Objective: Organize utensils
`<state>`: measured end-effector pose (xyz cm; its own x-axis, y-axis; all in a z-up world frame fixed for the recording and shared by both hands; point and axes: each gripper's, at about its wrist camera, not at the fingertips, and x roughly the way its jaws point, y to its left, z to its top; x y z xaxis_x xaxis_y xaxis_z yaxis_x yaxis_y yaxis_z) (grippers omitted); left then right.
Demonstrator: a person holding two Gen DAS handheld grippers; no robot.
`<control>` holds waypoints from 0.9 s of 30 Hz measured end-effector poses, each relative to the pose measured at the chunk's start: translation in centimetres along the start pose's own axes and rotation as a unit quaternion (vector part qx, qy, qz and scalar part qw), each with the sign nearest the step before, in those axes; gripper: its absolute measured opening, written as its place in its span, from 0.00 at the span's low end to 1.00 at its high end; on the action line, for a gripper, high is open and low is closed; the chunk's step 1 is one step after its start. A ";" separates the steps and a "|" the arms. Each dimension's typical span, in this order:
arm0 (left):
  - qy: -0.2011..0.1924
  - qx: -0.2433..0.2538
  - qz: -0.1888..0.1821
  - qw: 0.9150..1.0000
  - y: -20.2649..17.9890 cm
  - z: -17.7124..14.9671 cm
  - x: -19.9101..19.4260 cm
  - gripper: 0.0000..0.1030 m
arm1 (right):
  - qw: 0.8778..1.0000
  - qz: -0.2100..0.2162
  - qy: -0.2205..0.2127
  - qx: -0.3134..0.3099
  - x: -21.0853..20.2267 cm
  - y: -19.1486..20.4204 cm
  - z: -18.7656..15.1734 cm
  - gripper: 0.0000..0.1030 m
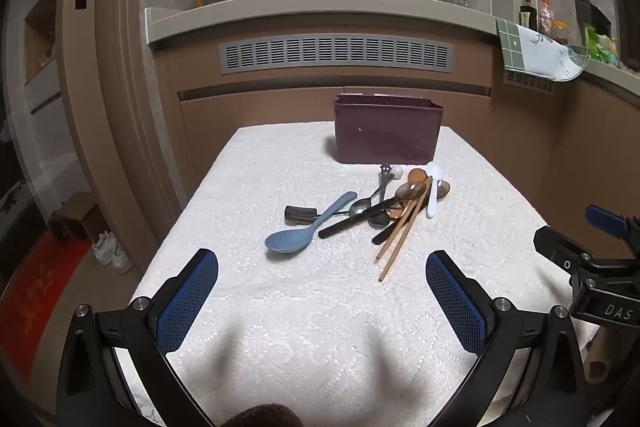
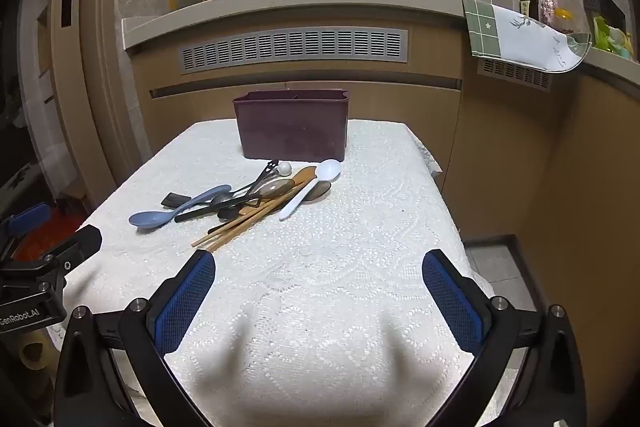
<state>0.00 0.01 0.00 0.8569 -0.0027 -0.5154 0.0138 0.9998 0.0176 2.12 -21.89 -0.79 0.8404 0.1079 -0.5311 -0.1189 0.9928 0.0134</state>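
Note:
A pile of utensils lies on the white lace tablecloth [image 1: 320, 307]: a blue spoon [image 1: 296, 237] [image 2: 160, 217], wooden chopsticks [image 1: 402, 235] [image 2: 244, 223], a white spoon [image 1: 434, 185] [image 2: 316, 183], a black-handled utensil [image 1: 360, 217] and metal and brown spoons. A dark purple holder box [image 1: 386, 131] [image 2: 292, 125] stands behind the pile. My left gripper [image 1: 322, 283] is open and empty, short of the pile. My right gripper [image 2: 318, 283] is open and empty, short of the pile and to its right.
The table's far edge is just behind the box, with wooden cabinets and a counter [image 1: 320, 7] beyond. The right gripper shows at the right edge of the left wrist view [image 1: 592, 267]. The table's right edge [image 2: 440, 187] drops to the floor.

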 end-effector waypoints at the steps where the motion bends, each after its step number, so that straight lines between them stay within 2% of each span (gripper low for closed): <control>1: 0.000 0.000 0.001 1.000 0.0 0.0 0.0 1.00 | 1.000 0.004 -0.001 0.005 0.0 0.0 0.0 1.00; 27: 0.000 -0.006 -0.002 1.000 -0.1 -0.1 0.4 1.00 | 1.000 0.003 0.000 0.005 0.0 -0.2 0.0 1.00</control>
<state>0.29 -0.08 -0.25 0.8567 -0.0071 -0.5158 0.0110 0.9999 0.0044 2.20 -22.10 -0.81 0.8392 0.1141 -0.5318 -0.1194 0.9925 0.0245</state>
